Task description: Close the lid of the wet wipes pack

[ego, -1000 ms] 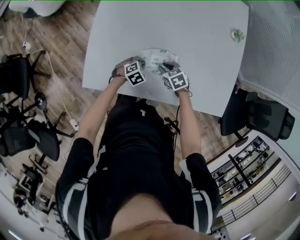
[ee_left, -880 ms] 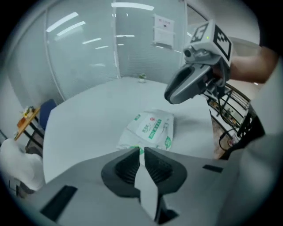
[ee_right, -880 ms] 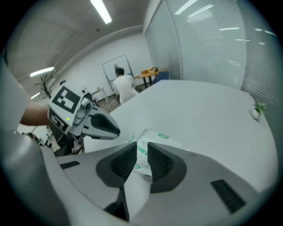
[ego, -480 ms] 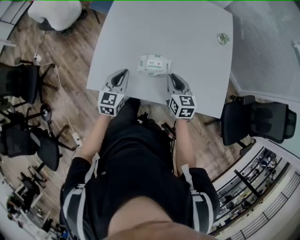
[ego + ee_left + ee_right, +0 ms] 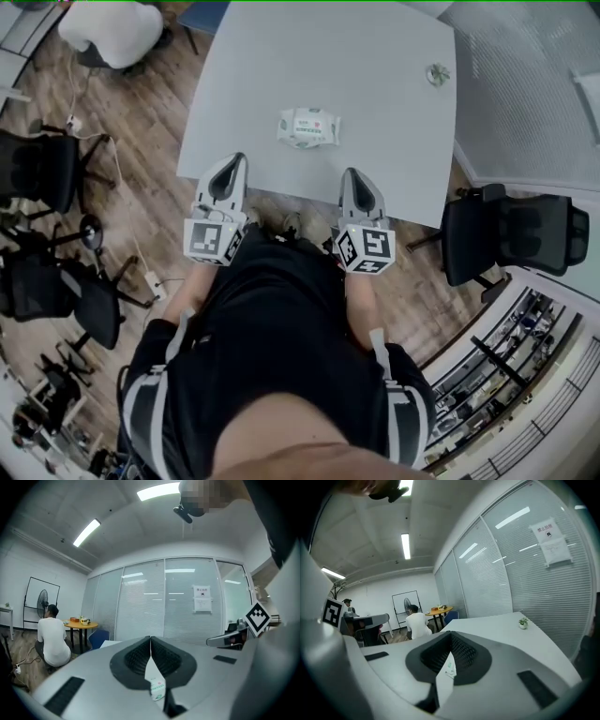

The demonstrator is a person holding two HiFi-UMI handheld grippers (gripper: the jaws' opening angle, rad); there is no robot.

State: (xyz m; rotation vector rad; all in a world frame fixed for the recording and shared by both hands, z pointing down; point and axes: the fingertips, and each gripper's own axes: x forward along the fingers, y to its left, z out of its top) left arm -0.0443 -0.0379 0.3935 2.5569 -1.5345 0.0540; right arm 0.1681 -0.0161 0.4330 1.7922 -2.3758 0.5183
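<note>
Closest to the head camera is the person's black shirt with pale stripes on the sleeves, and just past it both hands hold their tools over the near edge of the desk (image 5: pixel 375 75). The left tool (image 5: pixel 232 161) has its jaws pressed together with nothing between them, and its own view (image 5: pixel 150 639) shows the ribbed pads meeting in a thin line. The right tool (image 5: pixel 352 175) is likewise fully closed and empty, as its own view (image 5: pixel 451 634) confirms. Each tool carries a cube with black-and-white square markers (image 5: pixel 214 242) at its back end. Beyond the tips, well apart from both tools, the wet wipes pack (image 5: pixel 308 127) lies flat on the desk near its front edge, roughly between the two tools. It is white with green print, but the writing is too small to read, and whether the lid sits fully down cannot be told. The same pack shows below the closed jaws in the left gripper view (image 5: pixel 158 688) and the right gripper view (image 5: pixel 450 666). Farther off, a small potted plant (image 5: pixel 436 73) stands near the desk's far right corner. A black office chair (image 5: pixel 511 234) stands on the floor to the right. On the glass wall at the back hangs a white notice (image 5: pixel 202 598) headed by a red line, unreadable here, and a person in white (image 5: pixel 51 637) sits at a small round desk (image 5: pixel 80 625).
</note>
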